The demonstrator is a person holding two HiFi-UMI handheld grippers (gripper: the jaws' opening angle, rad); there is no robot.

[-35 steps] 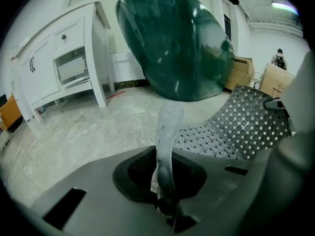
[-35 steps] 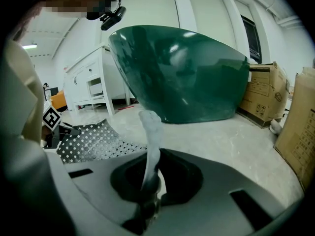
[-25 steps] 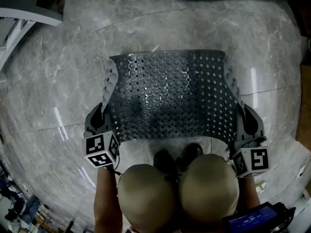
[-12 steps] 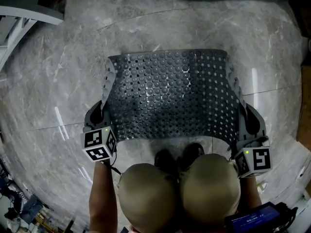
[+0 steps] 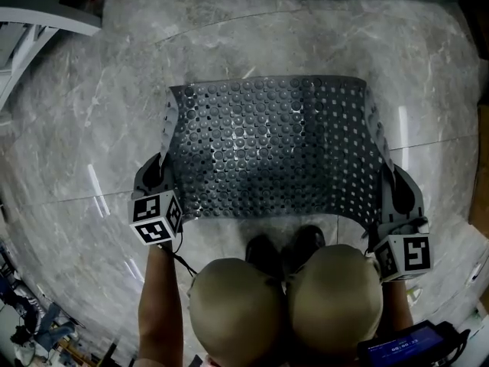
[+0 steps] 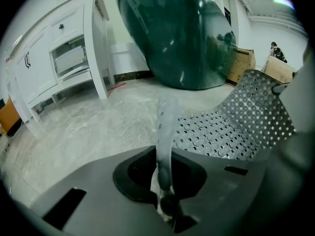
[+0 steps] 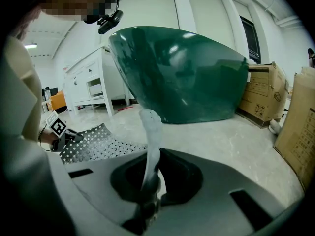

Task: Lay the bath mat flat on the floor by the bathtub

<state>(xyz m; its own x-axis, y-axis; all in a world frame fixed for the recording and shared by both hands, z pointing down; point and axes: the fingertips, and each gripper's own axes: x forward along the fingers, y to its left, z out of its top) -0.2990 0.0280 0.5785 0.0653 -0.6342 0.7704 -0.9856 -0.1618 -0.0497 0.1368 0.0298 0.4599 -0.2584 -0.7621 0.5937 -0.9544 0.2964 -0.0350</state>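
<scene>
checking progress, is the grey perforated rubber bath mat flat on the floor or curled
Spread, not flat: the bath mat curls up at both sides, pinched by left gripper and right gripper.

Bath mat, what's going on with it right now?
A person holds the grey perforated bath mat spread out over the marble floor, in front of the green bathtub. The left hand-held gripper is shut on the mat's left edge and the right hand-held gripper on its right edge. Both gripped sides curl upward, so the mat is not yet lying flat.
</scene>
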